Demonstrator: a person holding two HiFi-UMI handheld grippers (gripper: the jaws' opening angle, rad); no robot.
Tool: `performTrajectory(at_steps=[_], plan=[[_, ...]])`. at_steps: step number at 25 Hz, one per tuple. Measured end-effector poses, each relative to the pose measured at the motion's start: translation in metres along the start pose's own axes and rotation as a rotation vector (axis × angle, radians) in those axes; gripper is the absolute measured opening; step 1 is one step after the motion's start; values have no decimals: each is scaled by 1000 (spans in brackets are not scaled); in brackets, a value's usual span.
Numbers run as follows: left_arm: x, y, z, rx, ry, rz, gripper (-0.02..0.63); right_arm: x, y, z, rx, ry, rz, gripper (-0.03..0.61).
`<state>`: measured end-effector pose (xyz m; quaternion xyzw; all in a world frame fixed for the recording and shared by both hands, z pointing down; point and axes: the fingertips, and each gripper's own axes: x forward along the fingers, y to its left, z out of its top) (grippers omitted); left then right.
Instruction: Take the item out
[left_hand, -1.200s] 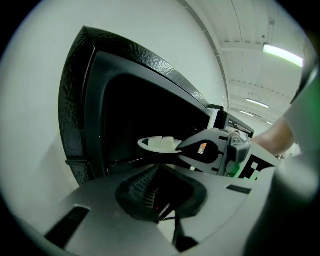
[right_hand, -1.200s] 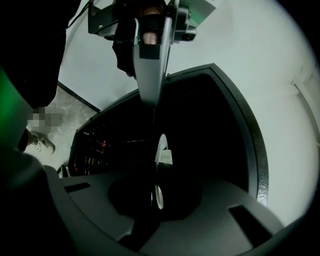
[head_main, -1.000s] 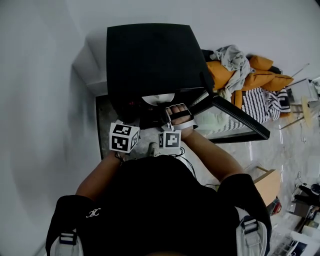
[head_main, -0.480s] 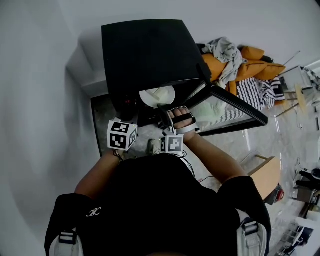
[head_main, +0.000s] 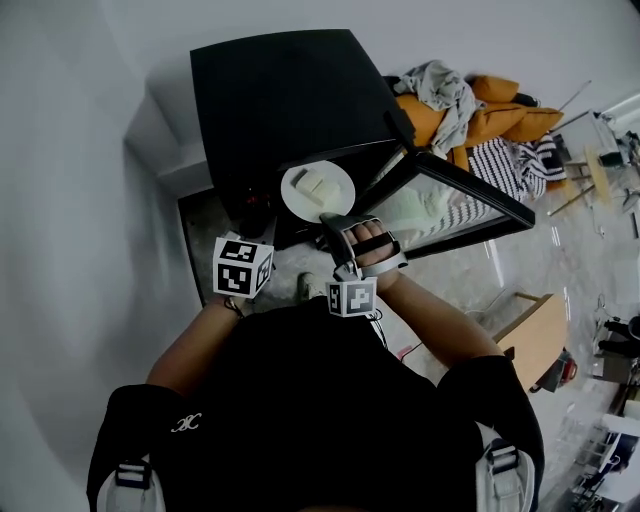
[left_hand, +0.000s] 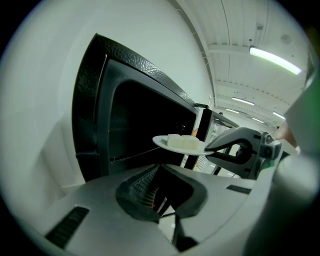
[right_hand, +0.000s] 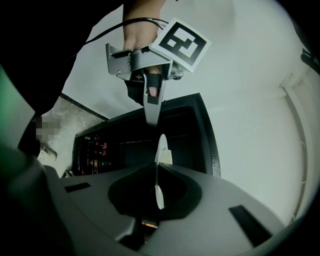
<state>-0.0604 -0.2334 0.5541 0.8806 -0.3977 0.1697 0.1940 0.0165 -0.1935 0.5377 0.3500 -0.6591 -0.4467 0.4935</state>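
A black microwave stands with its door swung open to the right. My right gripper is shut on the rim of a white plate that carries pale food cubes. It holds the plate level just outside the oven's mouth. In the right gripper view the plate shows edge-on between the jaws. My left gripper hangs beside it to the left, in front of the oven. Its jaws are together with nothing in them, and its marker cube faces up.
A white wall runs behind and left of the microwave. To the right lies an orange cushion pile with clothes and striped fabric. A wooden box stands on the pale floor at the right.
The plate has come from half inside the oven's mouth to fully outside it, drawn toward me by the right gripper. The left gripper has stayed about where it was.
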Motion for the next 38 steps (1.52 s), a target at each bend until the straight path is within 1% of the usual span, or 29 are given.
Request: performTrajectory(at_steps=[2,6,14,28,38], plan=[[0,-2,-1,7,5,-7,8,-7,-8,0,-4,20,7,20],[1,-8,-3,16,13,-23,8,-18,-7,-3,1,28,1,20],[2,-12,-8,19,19,-39,8,-33,-9,2,22,5,-13,20],[0,-12,-13,8,17,-25,8,-36,-14,11,30,-30,-21,20],[3,-7,-16,-10,20,-13,9,-28,-16,15,24,-58,-14,20]])
